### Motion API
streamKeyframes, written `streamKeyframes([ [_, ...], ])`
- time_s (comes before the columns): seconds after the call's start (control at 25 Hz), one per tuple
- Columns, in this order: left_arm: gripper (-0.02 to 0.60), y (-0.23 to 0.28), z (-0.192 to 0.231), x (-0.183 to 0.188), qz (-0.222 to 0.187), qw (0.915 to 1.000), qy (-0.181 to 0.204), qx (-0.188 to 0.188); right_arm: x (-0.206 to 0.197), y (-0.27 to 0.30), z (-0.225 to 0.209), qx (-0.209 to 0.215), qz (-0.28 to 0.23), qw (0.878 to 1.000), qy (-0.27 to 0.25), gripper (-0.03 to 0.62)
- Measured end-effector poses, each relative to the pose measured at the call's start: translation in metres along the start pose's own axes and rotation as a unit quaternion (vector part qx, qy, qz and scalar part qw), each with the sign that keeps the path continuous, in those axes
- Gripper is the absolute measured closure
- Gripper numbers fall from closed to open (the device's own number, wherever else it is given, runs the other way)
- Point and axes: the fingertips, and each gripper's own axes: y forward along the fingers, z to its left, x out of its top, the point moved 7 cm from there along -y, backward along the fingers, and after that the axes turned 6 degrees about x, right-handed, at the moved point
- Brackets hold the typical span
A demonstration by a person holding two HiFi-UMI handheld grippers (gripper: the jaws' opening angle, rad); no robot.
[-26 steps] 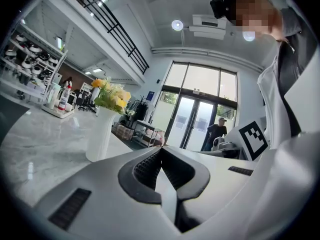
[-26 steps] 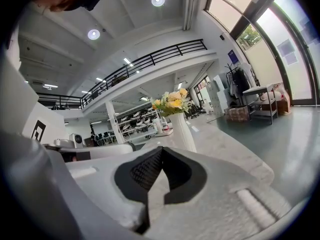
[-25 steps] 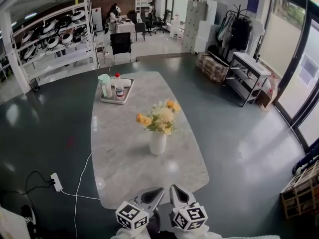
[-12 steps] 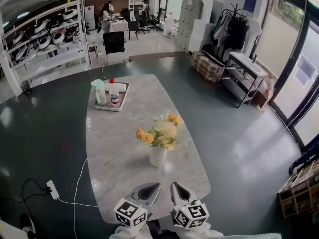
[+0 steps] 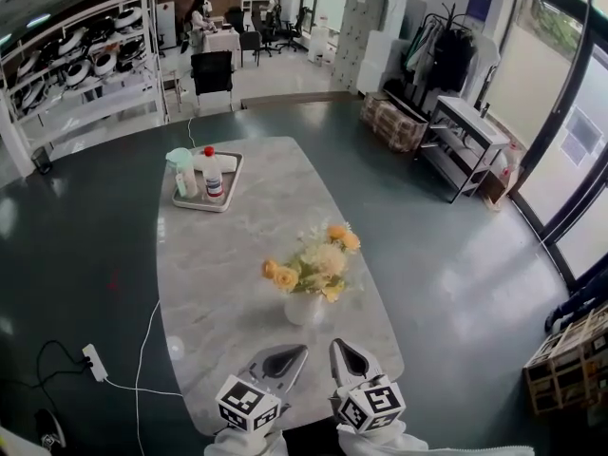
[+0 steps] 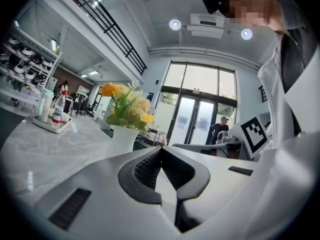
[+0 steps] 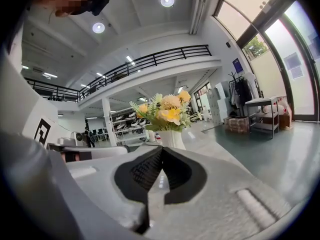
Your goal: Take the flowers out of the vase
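**Head view: flowers in the vase, both grippers closed and short of it**

The bunch of yellow, orange and cream flowers with green leaves (image 5: 313, 266) sits in a small white ceramic vase (image 5: 302, 309). The vase stands upright on the long grey marble-look table (image 5: 218, 283), toward the end nearer me. Nothing is lifted, so I judge the task not yet begun.

On my side of the vase, near it but not touching, I hold the left gripper (image 5: 293, 351) and the right gripper (image 5: 340, 350) side by side, both aimed at it. In each gripper view the ribbed dark pads (image 6: 146, 168) are pressed together with nothing between them. I read that as a carrying posture, and they must spread before taking any stem. Both are held low and nearly level, so the vase lines up just past the jaw tips. That probably suits reaching the stems under the blooms.

Beyond the vase, well apart from it, a grey tray (image 5: 202, 207) holds a clear red-capped bottle (image 5: 213, 174) and a pale green spray bottle (image 5: 180, 171). They are out of the way of the reach.

The stems inside the vase are hidden. From above the blooms cover its rim, and in the gripper views the gripper bodies cut off its foot. I cannot tell whether the stems are bound or standing in water.
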Motion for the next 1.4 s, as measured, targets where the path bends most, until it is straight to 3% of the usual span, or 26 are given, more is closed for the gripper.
streamKeyframes([
  [0.36,0.580,0.005,-0.003,0.006,-0.006,0.9996,-0.005,0.029,0.020,0.006,-0.009,0.037,-0.008,0.999,-0.021,0.579],
  [0.4,0.580,0.006,-0.004,0.007,-0.007,0.9993,-0.009,0.035,0.022,0.007,-0.011,0.048,-0.005,0.999,-0.022,0.479],
  [0.48,0.580,0.008,-0.005,0.009,-0.012,0.9987,-0.016,0.047,0.028,0.009,-0.015,0.066,-0.004,0.997,-0.026,0.402],
  [0.64,0.580,0.013,-0.006,0.012,-0.019,0.9968,-0.027,0.072,0.040,0.013,-0.024,0.077,-0.019,0.996,-0.042,0.161],
  [0.76,0.580,0.014,-0.003,0.013,-0.021,0.9951,-0.029,0.092,0.043,0.018,-0.033,0.085,-0.021,0.995,-0.042,0.067],
  [1.4,0.580,0.036,0.055,0.024,-0.004,0.9838,-0.013,0.179,0.051,0.070,-0.075,0.134,0.012,0.989,-0.065,0.051],
])
